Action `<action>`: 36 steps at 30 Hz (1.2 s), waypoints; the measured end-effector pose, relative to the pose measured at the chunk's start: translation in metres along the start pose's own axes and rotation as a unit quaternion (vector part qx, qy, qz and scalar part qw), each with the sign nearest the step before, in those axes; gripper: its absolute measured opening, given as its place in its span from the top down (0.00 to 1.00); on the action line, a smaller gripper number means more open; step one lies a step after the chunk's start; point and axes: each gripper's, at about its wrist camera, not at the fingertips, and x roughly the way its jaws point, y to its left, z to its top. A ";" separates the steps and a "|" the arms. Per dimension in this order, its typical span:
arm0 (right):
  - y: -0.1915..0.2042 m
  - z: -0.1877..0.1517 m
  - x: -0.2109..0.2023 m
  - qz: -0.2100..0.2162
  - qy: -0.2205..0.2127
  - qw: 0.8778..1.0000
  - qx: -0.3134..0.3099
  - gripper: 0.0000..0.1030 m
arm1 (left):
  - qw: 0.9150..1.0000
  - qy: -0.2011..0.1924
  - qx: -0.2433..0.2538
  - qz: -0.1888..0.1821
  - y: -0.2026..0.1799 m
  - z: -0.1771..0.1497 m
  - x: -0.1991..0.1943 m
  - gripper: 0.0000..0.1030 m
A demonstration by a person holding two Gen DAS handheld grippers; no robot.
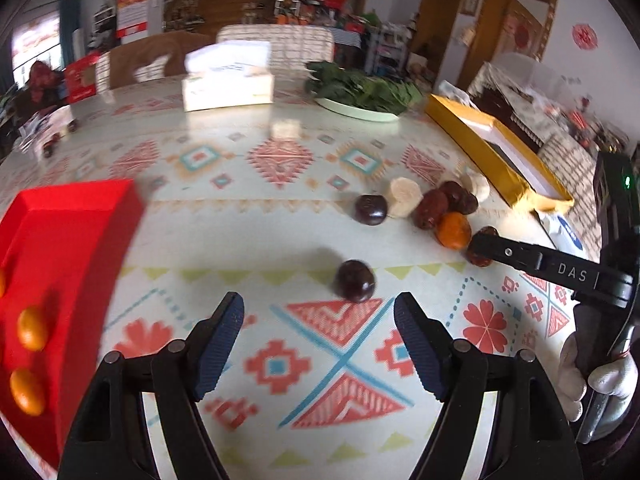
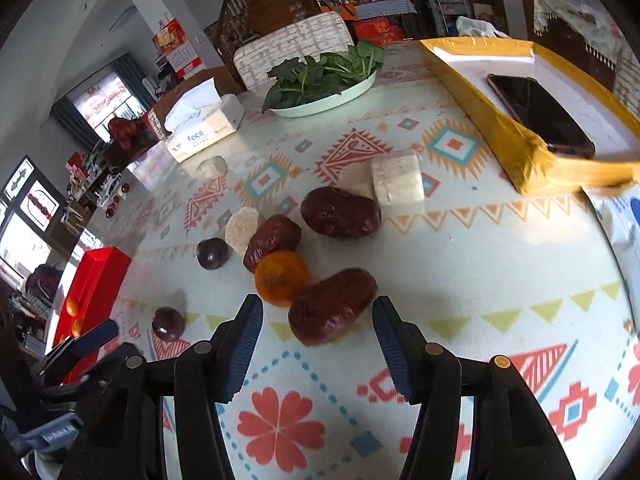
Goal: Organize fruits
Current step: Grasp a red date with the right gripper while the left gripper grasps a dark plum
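Red tray (image 1: 72, 216) holding kumquats (image 1: 32, 328), left gripper (image 1: 319, 312) parted, empty, near dark plum (image 1: 355, 281), right gripper (image 2: 318, 316) parted, empty, before red date (image 2: 332, 304).

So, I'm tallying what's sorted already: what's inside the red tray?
In the left wrist view, the red tray holds two small orange fruits fully in view, a third cut by the frame edge. Its near end runs out of frame, so more may sit there.

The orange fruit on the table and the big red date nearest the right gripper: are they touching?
Cannot tell. In the right wrist view the orange fruit overlaps the red date with no visible gap, but overlap alone doesn't prove contact.
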 end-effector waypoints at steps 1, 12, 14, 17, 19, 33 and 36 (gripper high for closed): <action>0.000 0.000 0.001 0.000 0.000 1.000 0.000 0.40 | 1.000 0.003 0.004 -0.001 -0.002 0.001 0.004 0.32; 0.001 0.001 -0.001 -0.019 -0.008 1.000 -0.008 0.49 | 0.999 0.023 0.046 0.001 -0.025 0.009 0.034 0.77; 0.006 0.001 -0.002 -0.025 -0.013 0.999 -0.017 0.60 | 0.999 0.022 0.037 -0.006 -0.022 0.009 0.032 0.78; 0.012 -0.003 -0.004 -0.027 -0.011 0.999 -0.027 0.66 | 1.000 0.013 0.026 -0.010 -0.017 0.009 0.024 0.78; 0.012 -0.004 -0.005 -0.024 -0.009 0.999 -0.024 0.68 | 1.000 0.004 0.022 -0.013 -0.015 0.008 0.015 0.78; 0.032 -0.019 -0.021 -0.017 -0.006 0.999 -0.039 0.73 | 0.998 -0.039 -0.038 -0.020 0.023 -0.016 -0.041 0.78; 0.024 -0.019 -0.008 -0.016 0.006 1.000 -0.019 0.70 | 0.998 -0.042 -0.050 -0.022 0.030 -0.023 -0.048 0.78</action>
